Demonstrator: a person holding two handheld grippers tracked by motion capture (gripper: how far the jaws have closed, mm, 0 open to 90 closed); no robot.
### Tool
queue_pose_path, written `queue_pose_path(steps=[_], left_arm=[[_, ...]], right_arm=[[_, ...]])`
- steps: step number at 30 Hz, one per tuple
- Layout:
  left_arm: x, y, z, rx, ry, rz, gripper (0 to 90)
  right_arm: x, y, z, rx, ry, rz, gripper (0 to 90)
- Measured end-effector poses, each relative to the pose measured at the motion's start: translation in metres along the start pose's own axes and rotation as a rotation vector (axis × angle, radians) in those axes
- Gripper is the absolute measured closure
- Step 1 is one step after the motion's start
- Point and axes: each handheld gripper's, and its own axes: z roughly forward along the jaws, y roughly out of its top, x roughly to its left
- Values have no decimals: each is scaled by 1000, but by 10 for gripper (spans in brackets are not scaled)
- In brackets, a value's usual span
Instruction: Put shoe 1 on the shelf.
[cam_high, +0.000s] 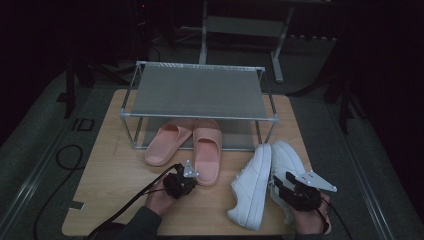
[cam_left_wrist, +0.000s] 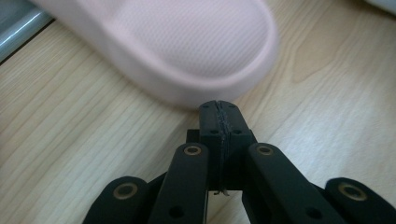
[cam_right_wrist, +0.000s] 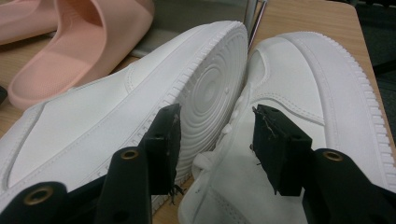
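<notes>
Two pink slippers lie at the front of a metal rack: the left slipper (cam_high: 167, 142) and the right slipper (cam_high: 207, 150). My left gripper (cam_high: 191, 183) sits just short of the right slipper's heel (cam_left_wrist: 187, 46). Its jaws (cam_left_wrist: 219, 109) are shut with nothing between them. To the right, one white sneaker (cam_high: 252, 187) lies on its side with its sole (cam_right_wrist: 210, 93) turned toward an upright white sneaker (cam_high: 287, 160). My right gripper (cam_high: 281, 184) hovers over the upright one. Its jaws (cam_right_wrist: 219, 140) stand wide, straddling the sole edge and the upright sneaker's laces, and I see no pad pressing.
The rack (cam_high: 200, 116) has a grey mesh shelf and thin metal legs, and stands at the back of the wooden table (cam_high: 115, 170). A rack leg (cam_right_wrist: 252, 18) rises just beyond the sneakers' toes. A cable (cam_high: 125, 205) trails from my left gripper toward the near edge.
</notes>
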Motion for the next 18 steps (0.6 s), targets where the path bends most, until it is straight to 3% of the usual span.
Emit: queue_pose_path(steps=[9, 18], left_arm=[[-9, 3, 3, -3, -36, 33, 893], [-17, 17, 14, -18, -63, 59, 894]], right_arm=[[0, 0, 0, 1, -1, 0, 511], [0, 0, 0, 0, -1, 0, 511]])
